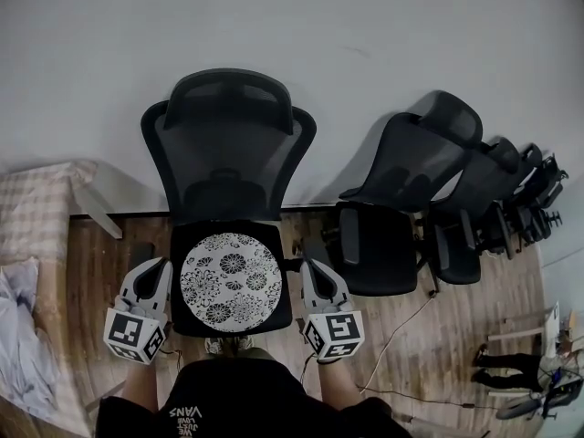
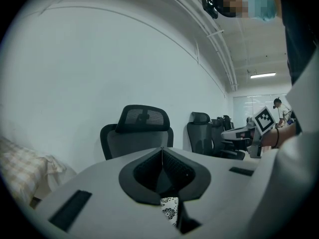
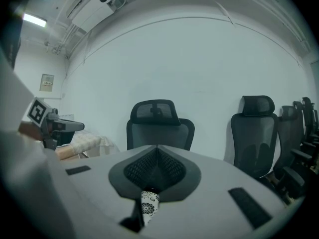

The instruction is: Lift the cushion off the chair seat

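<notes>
— Wooden floor (image 1: 109, 272) below a white wall (image 1: 365, 44): what stood there?
— A black mesh office chair (image 1: 228, 144), with the round black-and-white flowered cushion (image 1: 230, 278) lying flat on its seat.
— And the tools?
— The left hand-held gripper (image 1: 153, 268) hung just left of the seat and the right hand-held gripper (image 1: 313, 270) just right. Both had their jaws pressed together on nothing, apart from the cushion.

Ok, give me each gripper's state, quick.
Left gripper: closed, holding nothing, beside the cushion.
Right gripper: closed, holding nothing, on the cushion's other side.
</notes>
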Demonstrator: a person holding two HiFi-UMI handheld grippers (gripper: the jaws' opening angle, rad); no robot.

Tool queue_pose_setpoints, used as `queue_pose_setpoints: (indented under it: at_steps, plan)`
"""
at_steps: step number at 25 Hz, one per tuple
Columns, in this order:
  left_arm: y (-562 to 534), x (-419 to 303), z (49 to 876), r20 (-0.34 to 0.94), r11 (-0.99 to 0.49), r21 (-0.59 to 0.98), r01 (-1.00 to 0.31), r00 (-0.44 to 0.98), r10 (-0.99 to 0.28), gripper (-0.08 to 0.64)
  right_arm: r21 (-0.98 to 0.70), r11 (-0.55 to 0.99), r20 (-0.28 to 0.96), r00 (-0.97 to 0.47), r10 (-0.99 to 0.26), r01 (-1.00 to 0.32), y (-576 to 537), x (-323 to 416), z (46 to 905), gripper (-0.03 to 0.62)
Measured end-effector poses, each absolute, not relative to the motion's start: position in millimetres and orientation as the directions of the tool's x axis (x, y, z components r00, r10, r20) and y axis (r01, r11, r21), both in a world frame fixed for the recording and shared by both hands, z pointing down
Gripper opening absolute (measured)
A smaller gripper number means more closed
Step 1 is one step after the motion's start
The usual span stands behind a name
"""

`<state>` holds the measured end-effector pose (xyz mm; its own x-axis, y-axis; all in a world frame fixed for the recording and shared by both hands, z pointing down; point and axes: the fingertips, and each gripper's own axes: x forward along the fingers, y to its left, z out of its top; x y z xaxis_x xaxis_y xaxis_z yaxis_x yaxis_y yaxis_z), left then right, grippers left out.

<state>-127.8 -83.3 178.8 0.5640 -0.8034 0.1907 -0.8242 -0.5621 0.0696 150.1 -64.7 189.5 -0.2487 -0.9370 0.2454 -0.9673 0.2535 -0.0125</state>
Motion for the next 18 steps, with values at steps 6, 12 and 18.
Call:
queue_pose_setpoints:
  at_steps: [6,12,18]
  plan:
    - [-84.2,-126.5,189.5,0.209,-0.553,0.072,-0.83,0.555,-0.805,0.014,-0.012,0.262,0.265,-0.256,-0.93,-0.965,-67.9,150.6,199.6,0.018]
    - [-90.9,-131.5,203.4,0.24,-0.536,0.095,-0.839,0.542,-0.805,0.014,-0.013,0.264,0.303,-0.255,-0.918,-0.964,-76.6,150.0,216.2,0.018]
    - [-93.7,-135.4,223.1,0.268,-0.536,0.109,-0.837,0.544,-0.795,0.014,-0.026,0.266,0.339,-0.258,-0.904,-0.964,-78.8,145.7,237.6,0.018]
